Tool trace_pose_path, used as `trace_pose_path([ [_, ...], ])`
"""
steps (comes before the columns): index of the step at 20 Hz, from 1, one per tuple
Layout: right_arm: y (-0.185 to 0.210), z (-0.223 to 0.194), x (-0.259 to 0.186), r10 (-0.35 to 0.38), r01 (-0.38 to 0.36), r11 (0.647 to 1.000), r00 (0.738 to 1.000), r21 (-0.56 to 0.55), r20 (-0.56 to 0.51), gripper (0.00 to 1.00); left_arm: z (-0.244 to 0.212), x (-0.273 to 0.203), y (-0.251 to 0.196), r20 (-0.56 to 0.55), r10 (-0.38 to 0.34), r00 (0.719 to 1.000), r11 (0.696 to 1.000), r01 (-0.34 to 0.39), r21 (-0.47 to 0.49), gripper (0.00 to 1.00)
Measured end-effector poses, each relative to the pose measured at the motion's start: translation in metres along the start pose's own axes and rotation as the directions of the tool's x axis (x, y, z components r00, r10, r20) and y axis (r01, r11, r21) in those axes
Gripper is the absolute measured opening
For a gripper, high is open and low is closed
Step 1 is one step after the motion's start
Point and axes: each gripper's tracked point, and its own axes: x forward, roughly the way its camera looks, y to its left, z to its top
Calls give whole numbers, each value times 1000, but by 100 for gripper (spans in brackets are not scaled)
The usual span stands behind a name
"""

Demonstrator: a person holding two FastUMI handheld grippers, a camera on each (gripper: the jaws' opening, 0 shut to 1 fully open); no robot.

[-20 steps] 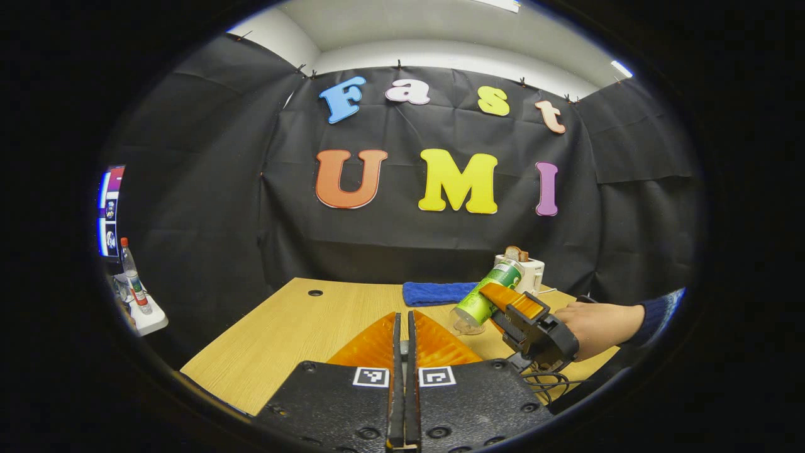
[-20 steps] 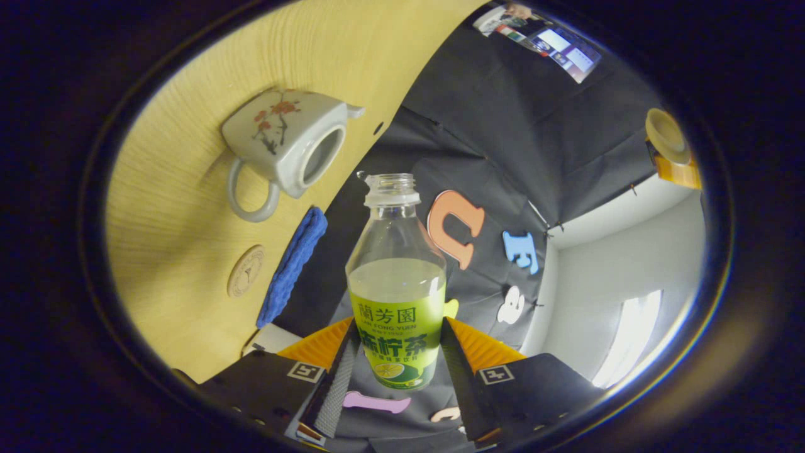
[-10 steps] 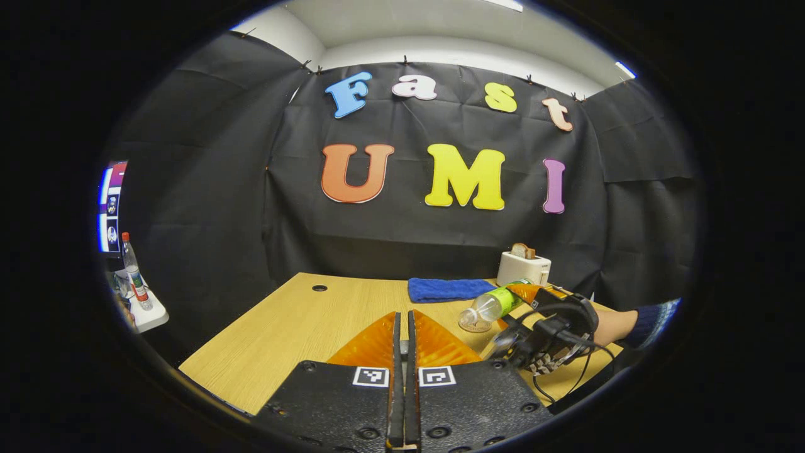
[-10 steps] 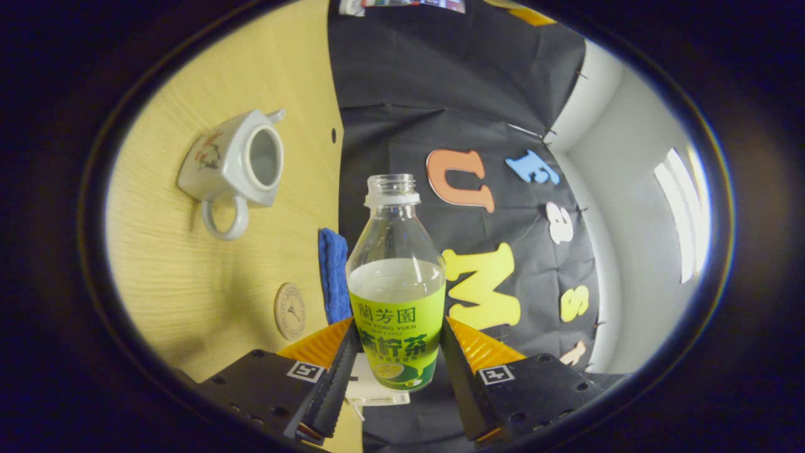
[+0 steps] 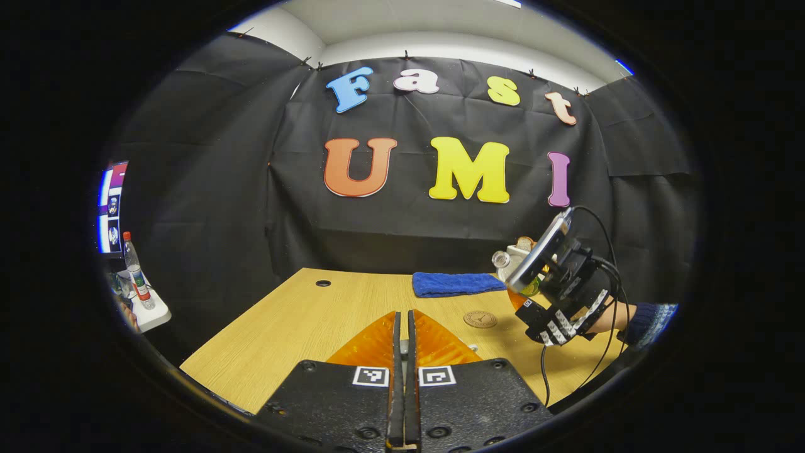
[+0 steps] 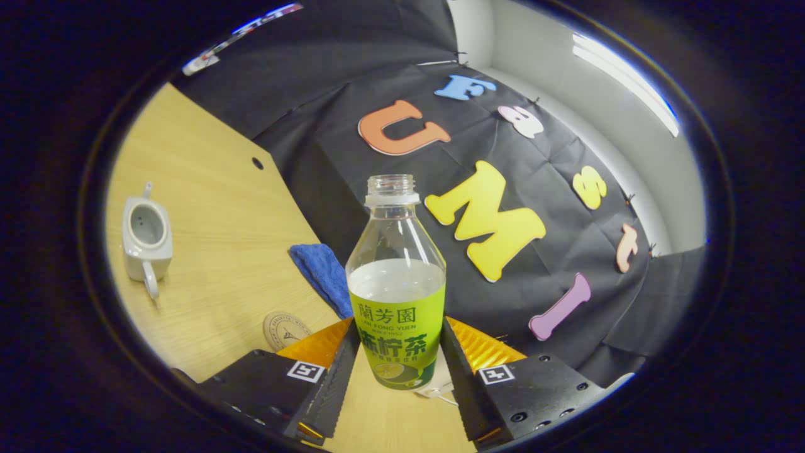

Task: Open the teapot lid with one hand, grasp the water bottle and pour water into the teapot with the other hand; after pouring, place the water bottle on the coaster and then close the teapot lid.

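Note:
In the right gripper view, my right gripper is shut on the green-labelled water bottle, which has no cap and is about half full. The white teapot stands lidless on the table at far left. The round coaster lies near my left finger. In the left gripper view, the right gripper hovers above the table's right side with the bottle neck pointing up-left, past the coaster. My left gripper is shut. A pale sliver shows between its fingers; the lid below is hidden.
A folded blue cloth lies at the table's far edge, with a toaster partly hidden behind the right gripper. A cable hole is at the table's back left. A shelf with a small bottle stands left of the table.
The right gripper swung the bottle from tipped over back to nearly upright and rose away from the teapot to the right. The left gripper has hardly moved.

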Motion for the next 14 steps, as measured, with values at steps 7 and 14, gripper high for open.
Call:
trace_pose_path([
  [7, 10, -12, 24, 126, -68, 876, 988, 477, -90, 74, -4, 3, 2, -13, 9, 1000, 1000, -9, -13, 4],
  [14, 55, -28, 53, 274, -60, 668, 947, 742, -170, 73, -8, 9, -1, -27, 20, 999, 1000, -19, 5, 4],
])
